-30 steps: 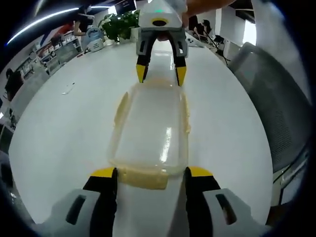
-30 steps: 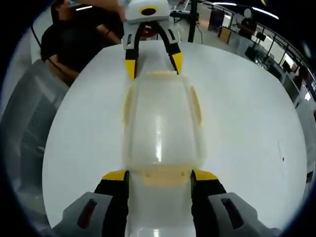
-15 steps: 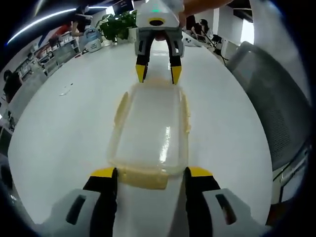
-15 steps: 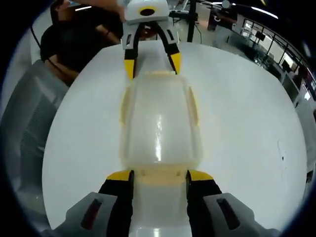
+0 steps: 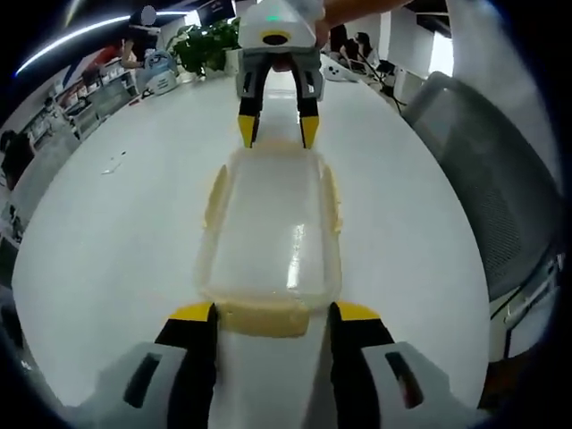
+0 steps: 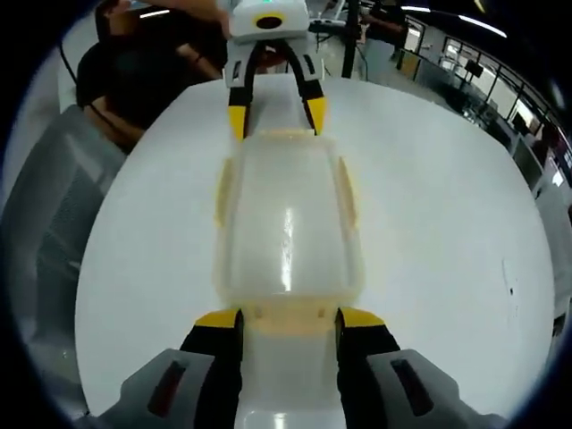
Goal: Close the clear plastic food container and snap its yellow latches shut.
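Clear plastic food container lying lengthwise on the white counter, lid on, left tool spread open astride its near yellow latch, right tool likewise open around the opposite end latch, grey chair beside the counter

Clear container with yellow latches, white table, grey chair
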`<state>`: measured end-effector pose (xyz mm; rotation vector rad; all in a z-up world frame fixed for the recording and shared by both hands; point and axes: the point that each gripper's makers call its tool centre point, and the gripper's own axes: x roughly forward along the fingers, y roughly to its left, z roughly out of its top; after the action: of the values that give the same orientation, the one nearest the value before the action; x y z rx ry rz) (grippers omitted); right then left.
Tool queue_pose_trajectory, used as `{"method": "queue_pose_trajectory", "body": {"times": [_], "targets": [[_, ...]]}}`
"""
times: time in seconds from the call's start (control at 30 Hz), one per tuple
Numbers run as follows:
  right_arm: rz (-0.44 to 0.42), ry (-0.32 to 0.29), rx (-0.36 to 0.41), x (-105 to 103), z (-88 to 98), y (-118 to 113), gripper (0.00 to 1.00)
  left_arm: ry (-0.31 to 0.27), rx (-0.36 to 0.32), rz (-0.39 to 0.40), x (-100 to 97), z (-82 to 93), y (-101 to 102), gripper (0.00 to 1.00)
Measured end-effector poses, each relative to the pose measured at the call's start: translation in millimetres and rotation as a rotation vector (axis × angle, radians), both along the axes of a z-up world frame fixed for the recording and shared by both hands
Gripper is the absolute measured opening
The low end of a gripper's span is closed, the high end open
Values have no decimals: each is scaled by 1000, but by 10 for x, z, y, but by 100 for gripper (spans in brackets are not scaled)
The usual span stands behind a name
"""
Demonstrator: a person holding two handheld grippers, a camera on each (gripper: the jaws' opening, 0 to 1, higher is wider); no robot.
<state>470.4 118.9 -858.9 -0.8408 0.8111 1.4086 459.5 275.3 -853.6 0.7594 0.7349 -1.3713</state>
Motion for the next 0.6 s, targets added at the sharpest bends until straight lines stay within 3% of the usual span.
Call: {"method": "queue_pose_trajectory", "body": {"times": [0.13, 0.6], "targets": [[7, -1, -2, -5, 2, -2, 41, 19, 5, 10, -33, -3, 25, 41], [47, -1, -29, -21, -2, 9, 39, -4, -3, 20, -10, 5, 22, 41]]}}
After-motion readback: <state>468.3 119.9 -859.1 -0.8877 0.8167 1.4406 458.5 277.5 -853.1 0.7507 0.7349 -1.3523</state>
